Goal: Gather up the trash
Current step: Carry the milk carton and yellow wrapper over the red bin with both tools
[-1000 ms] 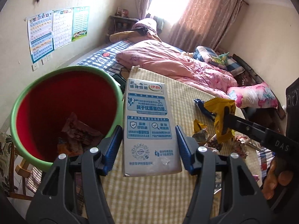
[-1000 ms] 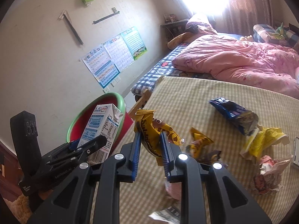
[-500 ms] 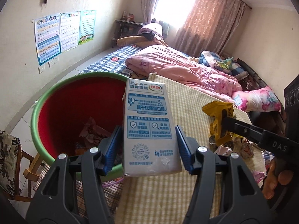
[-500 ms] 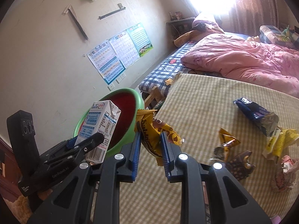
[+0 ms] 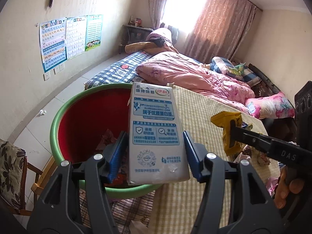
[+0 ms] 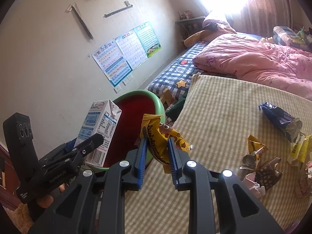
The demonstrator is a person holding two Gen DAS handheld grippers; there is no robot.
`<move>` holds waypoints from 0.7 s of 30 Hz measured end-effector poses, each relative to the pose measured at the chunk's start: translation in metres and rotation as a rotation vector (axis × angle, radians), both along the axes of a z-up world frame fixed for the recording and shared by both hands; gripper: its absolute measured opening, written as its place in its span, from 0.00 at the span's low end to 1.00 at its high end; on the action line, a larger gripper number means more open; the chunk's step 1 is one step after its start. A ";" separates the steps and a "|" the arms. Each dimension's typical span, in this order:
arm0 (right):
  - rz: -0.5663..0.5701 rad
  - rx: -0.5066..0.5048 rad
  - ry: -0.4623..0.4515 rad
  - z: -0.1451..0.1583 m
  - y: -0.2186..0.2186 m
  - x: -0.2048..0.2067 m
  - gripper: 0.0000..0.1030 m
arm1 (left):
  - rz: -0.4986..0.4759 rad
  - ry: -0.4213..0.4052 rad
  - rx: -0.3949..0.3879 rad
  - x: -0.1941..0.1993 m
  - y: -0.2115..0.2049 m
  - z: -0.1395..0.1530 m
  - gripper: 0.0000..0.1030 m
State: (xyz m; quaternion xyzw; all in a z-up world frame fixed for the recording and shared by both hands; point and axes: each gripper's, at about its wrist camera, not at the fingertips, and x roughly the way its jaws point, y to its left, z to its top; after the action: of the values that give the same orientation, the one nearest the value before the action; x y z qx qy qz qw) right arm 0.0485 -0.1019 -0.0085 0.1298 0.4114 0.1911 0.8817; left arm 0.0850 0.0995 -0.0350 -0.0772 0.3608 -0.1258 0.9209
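The left gripper [image 5: 154,152] was clamped on a white milk carton [image 5: 156,134], one blue pad on each side, and the carton stood upright. It hung over the near edge of a big tub [image 5: 58,120] that was green outside and red inside. Some crumpled wrappers [image 5: 107,138] lay at the bottom of the tub. The right gripper [image 6: 157,156] was squeezed tight on a yellow snack wrapper [image 6: 158,142], which stuck up between its blue pads. That wrapper was just beside the tub's rim, above the edge of a striped mat [image 6: 214,117]. More trash lay on the mat, well apart from the tub: a dark blue packet [image 6: 280,119], a small gold wrapper [image 6: 253,146] and a brown one [image 6: 267,175]. A pink blanket [image 5: 191,74] was piled on the bed behind the mat. Colourful charts [image 5: 68,39] hung on the wall.
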 end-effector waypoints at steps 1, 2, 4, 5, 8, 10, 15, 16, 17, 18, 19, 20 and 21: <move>-0.001 -0.002 0.000 0.000 0.003 0.000 0.22 | 0.000 0.002 0.000 0.001 0.002 0.000 0.54; -0.001 -0.003 0.001 -0.001 0.006 0.001 0.22 | 0.000 0.003 -0.001 0.002 0.004 -0.001 0.54; -0.001 -0.007 0.004 -0.002 0.009 0.003 0.22 | 0.001 0.004 -0.004 0.002 0.007 -0.002 0.54; 0.000 -0.008 0.006 -0.003 0.011 0.004 0.22 | 0.000 0.006 -0.005 0.002 0.010 -0.003 0.54; 0.003 -0.011 0.005 -0.002 0.019 0.006 0.22 | -0.001 0.009 -0.005 0.003 0.016 -0.004 0.54; 0.007 -0.013 0.003 -0.002 0.026 0.008 0.22 | 0.000 0.009 -0.006 0.004 0.021 -0.005 0.54; 0.012 -0.014 0.008 -0.006 0.042 0.011 0.22 | 0.010 0.009 -0.005 0.005 0.032 -0.005 0.54; 0.012 -0.013 0.009 -0.008 0.045 0.012 0.22 | 0.011 0.011 -0.004 0.005 0.034 -0.006 0.54; 0.013 -0.012 0.010 -0.008 0.047 0.012 0.22 | 0.012 0.013 -0.003 0.006 0.037 -0.007 0.54; 0.014 -0.012 0.012 -0.009 0.049 0.012 0.22 | 0.012 0.017 -0.003 0.007 0.039 -0.008 0.54; 0.014 -0.010 0.015 -0.010 0.053 0.013 0.22 | 0.011 0.020 -0.002 0.007 0.042 -0.009 0.54; 0.014 -0.009 0.017 -0.011 0.055 0.014 0.22 | 0.010 0.023 -0.001 0.008 0.043 -0.010 0.54; 0.015 -0.007 0.021 -0.013 0.058 0.015 0.22 | 0.008 0.026 0.001 0.009 0.045 -0.012 0.54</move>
State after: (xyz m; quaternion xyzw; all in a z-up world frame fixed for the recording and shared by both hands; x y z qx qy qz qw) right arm 0.0637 -0.0442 -0.0210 0.1259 0.4222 0.1949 0.8763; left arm 0.0939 0.1449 -0.0468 -0.0798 0.3726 -0.1211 0.9166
